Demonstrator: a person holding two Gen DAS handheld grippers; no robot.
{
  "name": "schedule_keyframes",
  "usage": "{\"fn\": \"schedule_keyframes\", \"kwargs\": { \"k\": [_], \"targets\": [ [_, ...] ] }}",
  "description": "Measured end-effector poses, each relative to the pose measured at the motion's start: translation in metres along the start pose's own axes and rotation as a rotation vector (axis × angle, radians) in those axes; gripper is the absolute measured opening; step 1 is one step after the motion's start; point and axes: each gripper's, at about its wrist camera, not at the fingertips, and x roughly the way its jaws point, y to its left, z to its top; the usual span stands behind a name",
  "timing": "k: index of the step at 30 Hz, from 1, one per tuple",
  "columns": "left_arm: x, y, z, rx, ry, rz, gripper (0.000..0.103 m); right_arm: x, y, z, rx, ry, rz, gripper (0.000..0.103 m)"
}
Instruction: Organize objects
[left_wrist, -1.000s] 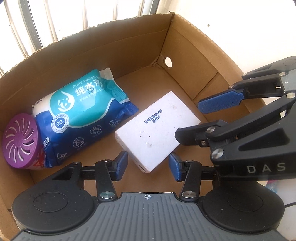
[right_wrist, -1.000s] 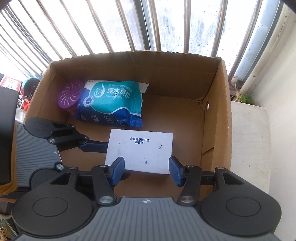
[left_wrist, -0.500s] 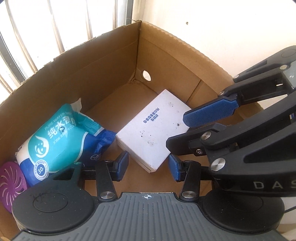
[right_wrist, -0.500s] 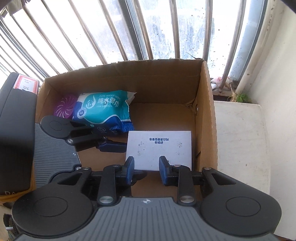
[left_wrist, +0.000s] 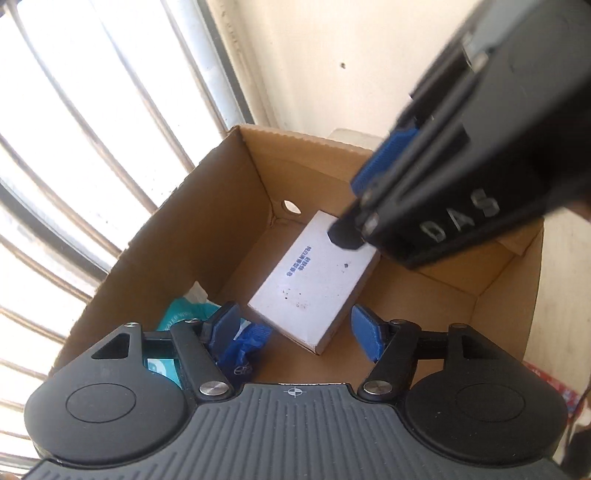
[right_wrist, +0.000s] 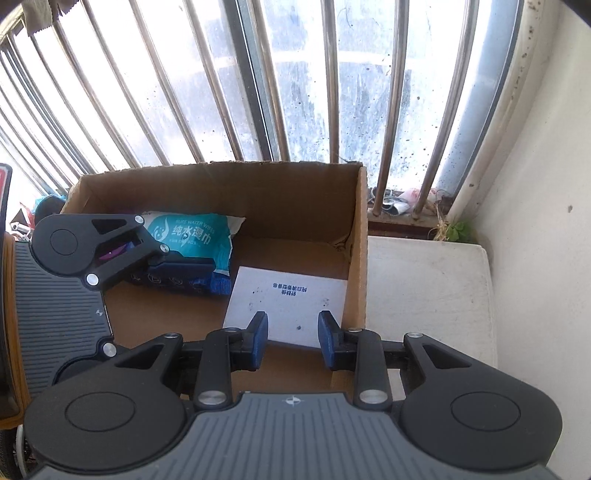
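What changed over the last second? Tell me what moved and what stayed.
Both grippers pulled back up from the box. The left gripper rolled and its jaws have just been opening, empty; the right gripper narrowed, also empty. The white carton, wipes and purple freshener stayed put.

The cardboard box (right_wrist: 177, 188) is showing plain brown. The white box (right_wrist: 288, 295) is bearing blue print, and the wipes pack (right_wrist: 192, 236) is showing teal, white and dark blue.
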Motion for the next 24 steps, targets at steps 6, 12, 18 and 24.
{"fn": "schedule_keyframes", "kwargs": {
  "k": [6, 12, 18, 24],
  "targets": [
    [0.019, -0.009, 0.003, 0.124, 0.007, 0.011, 0.067, -0.001, -0.013, 0.006, 0.0, -0.03, 0.035, 0.033],
    [0.019, 0.004, -0.003, 0.099, -0.051, -0.035, 0.052, 0.005, -0.017, 0.008, 0.052, -0.064, 0.09, 0.033],
    [0.016, 0.017, -0.007, 0.06, -0.08, 0.02, 0.041, 0.012, -0.026, 0.004, 0.151, -0.058, 0.162, 0.032],
    [0.012, 0.019, -0.016, 0.13, -0.092, 0.101, 0.04, 0.012, -0.024, 0.003, 0.134, -0.066, 0.15, 0.032]
  ]
}}
